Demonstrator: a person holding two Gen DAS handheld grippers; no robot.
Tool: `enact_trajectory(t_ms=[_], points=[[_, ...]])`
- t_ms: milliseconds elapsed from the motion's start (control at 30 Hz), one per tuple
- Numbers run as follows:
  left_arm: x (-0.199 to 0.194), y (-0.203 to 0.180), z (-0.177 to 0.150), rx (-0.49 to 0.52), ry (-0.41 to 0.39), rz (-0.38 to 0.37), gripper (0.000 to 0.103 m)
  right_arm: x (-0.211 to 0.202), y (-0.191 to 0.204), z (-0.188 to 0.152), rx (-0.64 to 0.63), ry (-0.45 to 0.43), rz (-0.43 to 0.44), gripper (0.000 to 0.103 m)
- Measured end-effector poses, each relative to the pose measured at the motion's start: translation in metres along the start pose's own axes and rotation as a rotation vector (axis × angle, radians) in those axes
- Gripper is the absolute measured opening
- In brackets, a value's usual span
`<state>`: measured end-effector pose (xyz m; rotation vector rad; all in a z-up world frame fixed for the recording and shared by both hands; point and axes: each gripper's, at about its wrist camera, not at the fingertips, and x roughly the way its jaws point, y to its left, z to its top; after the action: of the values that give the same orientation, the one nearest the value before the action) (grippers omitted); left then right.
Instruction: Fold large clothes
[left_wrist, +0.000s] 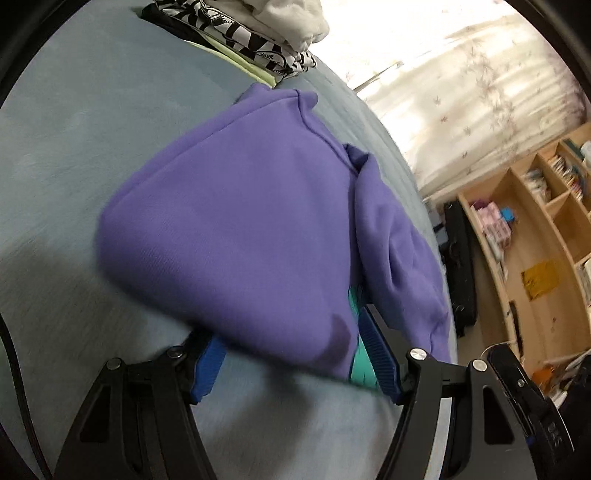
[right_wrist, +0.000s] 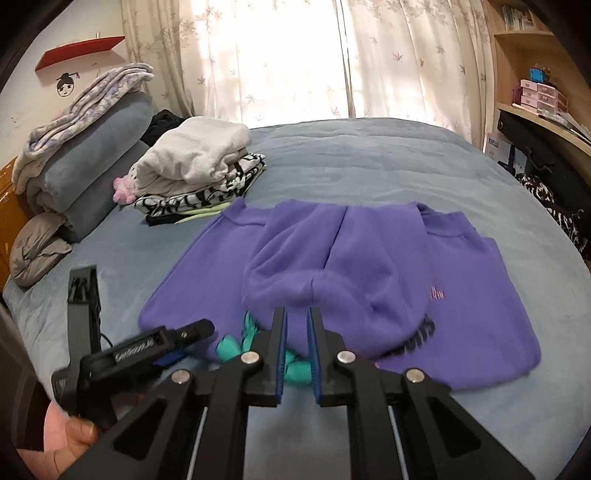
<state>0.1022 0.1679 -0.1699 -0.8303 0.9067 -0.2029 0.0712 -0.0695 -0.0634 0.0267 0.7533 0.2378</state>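
Note:
A purple hoodie (right_wrist: 340, 266) lies on the grey-blue bed (right_wrist: 369, 158), its hood folded down over the body and a teal print (right_wrist: 295, 369) showing at its near edge. It also shows in the left wrist view (left_wrist: 240, 229). My right gripper (right_wrist: 297, 325) is nearly shut, its jaws on the near edge of the hood. My left gripper (left_wrist: 295, 354) is open, its blue pads on either side of the hoodie's near corner. The left gripper also shows in the right wrist view (right_wrist: 147, 350) at the hoodie's left edge.
A stack of folded clothes (right_wrist: 199, 173) with a white garment on top sits at the back left of the bed. Rolled grey blankets (right_wrist: 85, 170) lie by the headboard. A wooden shelf unit (left_wrist: 535, 236) and black bags (right_wrist: 546, 158) stand at the right, beside the bed.

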Motion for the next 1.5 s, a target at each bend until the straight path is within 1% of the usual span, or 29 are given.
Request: enact_trajectory(t_ms=[133, 200, 233, 267, 300, 333, 367, 400, 433, 500, 533, 567, 633, 733, 800, 867, 933, 1000, 1033, 1067, 1133, 1200, 1267, 1300, 1333, 1400, 1433, 1467, 1500], points=[[0.021, 0.003, 0.023, -0.050, -0.012, -0.046, 0.068, 0.032, -0.005, 0.021, 0.011, -0.011, -0.018, 0.005], [0.028, 0.005, 0.035, -0.071, -0.023, -0.065, 0.067, 0.051, -0.007, 0.030, 0.018, -0.016, -0.027, 0.004], [0.031, 0.004, 0.042, -0.079, -0.034, -0.073, 0.064, 0.058, -0.009, 0.033, 0.023, -0.014, -0.032, 0.003], [0.034, 0.003, 0.048, -0.087, -0.052, -0.068, 0.052, 0.069, -0.011, 0.036, 0.029, -0.005, -0.036, 0.002], [0.037, 0.002, 0.052, -0.085, -0.065, -0.062, 0.034, 0.077, -0.012, 0.037, 0.032, 0.005, -0.037, 0.001], [0.038, 0.000, 0.057, -0.070, -0.082, -0.047, 0.023, 0.090, -0.013, 0.036, 0.038, 0.030, -0.040, 0.001], [0.039, -0.005, 0.062, -0.041, -0.099, -0.033, 0.017, 0.105, -0.016, 0.031, 0.047, 0.079, -0.044, 0.001], [0.037, -0.015, 0.063, 0.011, -0.123, -0.016, 0.016, 0.120, -0.018, 0.024, 0.057, 0.132, -0.047, 0.001], [0.033, -0.024, 0.064, 0.063, -0.145, -0.001, 0.015, 0.129, -0.020, 0.018, 0.067, 0.162, -0.053, 0.001], [0.026, -0.063, 0.054, 0.245, -0.211, 0.066, 0.014, 0.134, -0.029, 0.006, 0.110, 0.147, -0.037, 0.000], [0.022, -0.083, 0.049, 0.324, -0.242, 0.081, 0.014, 0.132, -0.032, 0.004, 0.131, 0.139, -0.025, 0.000], [0.019, -0.096, 0.046, 0.371, -0.259, 0.078, 0.014, 0.130, -0.035, 0.002, 0.149, 0.134, -0.014, 0.000], [0.015, -0.135, 0.037, 0.510, -0.281, 0.066, 0.014, 0.126, -0.043, -0.003, 0.190, 0.119, 0.009, 0.000], [0.020, -0.186, 0.020, 0.686, -0.276, 0.068, 0.014, 0.121, -0.061, -0.008, 0.272, 0.105, 0.068, 0.000], [0.022, -0.210, 0.010, 0.751, -0.262, 0.058, 0.014, 0.118, -0.076, -0.012, 0.340, 0.102, 0.122, 0.000], [0.028, -0.235, -0.002, 0.817, -0.241, 0.055, 0.014, 0.113, -0.097, -0.019, 0.443, 0.104, 0.205, 0.000], [0.034, -0.255, -0.011, 0.864, -0.229, 0.061, 0.014, 0.106, -0.114, -0.025, 0.527, 0.125, 0.283, 0.000], [0.045, -0.278, -0.021, 0.905, -0.205, 0.067, 0.014, 0.087, -0.134, -0.029, 0.572, 0.141, 0.350, 0.000], [0.049, -0.286, -0.025, 0.914, -0.192, 0.065, 0.014, 0.077, -0.142, -0.030, 0.580, 0.141, 0.362, 0.001], [0.057, -0.296, -0.029, 0.925, -0.171, 0.065, 0.014, 0.062, -0.154, -0.033, 0.584, 0.134, 0.353, 0.001], [0.074, -0.314, -0.041, 0.951, -0.127, 0.081, 0.014, 0.032, -0.177, -0.041, 0.582, 0.098, 0.279, 0.001], [0.098, -0.331, -0.056, 0.984, -0.081, 0.103, 0.015, 0.000, -0.212, -0.054, 0.599, 0.054, 0.158, 0.001], [0.117, -0.344, -0.083, 1.023, -0.028, 0.114, 0.015, -0.022, -0.240, -0.066, 0.640, 0.026, 0.084, 0.002], [0.131, -0.349, -0.093, 1.047, 0.000, 0.119, 0.015, -0.036, -0.260, -0.076, 0.680, 0.009, 0.052, 0.002], [0.144, -0.352, -0.104, 1.070, 0.023, 0.126, 0.015, -0.042, -0.271, -0.082, 0.703, 0.002, 0.036, 0.002], [0.184, -0.350, -0.129, 1.134, 0.106, 0.192, 0.015, -0.053, -0.294, -0.097, 0.749, 0.002, -0.023, 0.002], [0.208, -0.342, -0.142, 1.152, 0.159, 0.248, 0.015, -0.054, -0.299, -0.101, 0.763, 0.007, -0.038, 0.002], [0.218, -0.338, -0.148, 1.167, 0.174, 0.274, 0.015, -0.053, -0.304, -0.105, 0.779, 0.018, -0.051, 0.002], [0.224, -0.337, -0.160, 1.229, 0.138, 0.307, 0.015, -0.053, -0.309, -0.110, 0.798, 0.030, -0.059, 0.002]])
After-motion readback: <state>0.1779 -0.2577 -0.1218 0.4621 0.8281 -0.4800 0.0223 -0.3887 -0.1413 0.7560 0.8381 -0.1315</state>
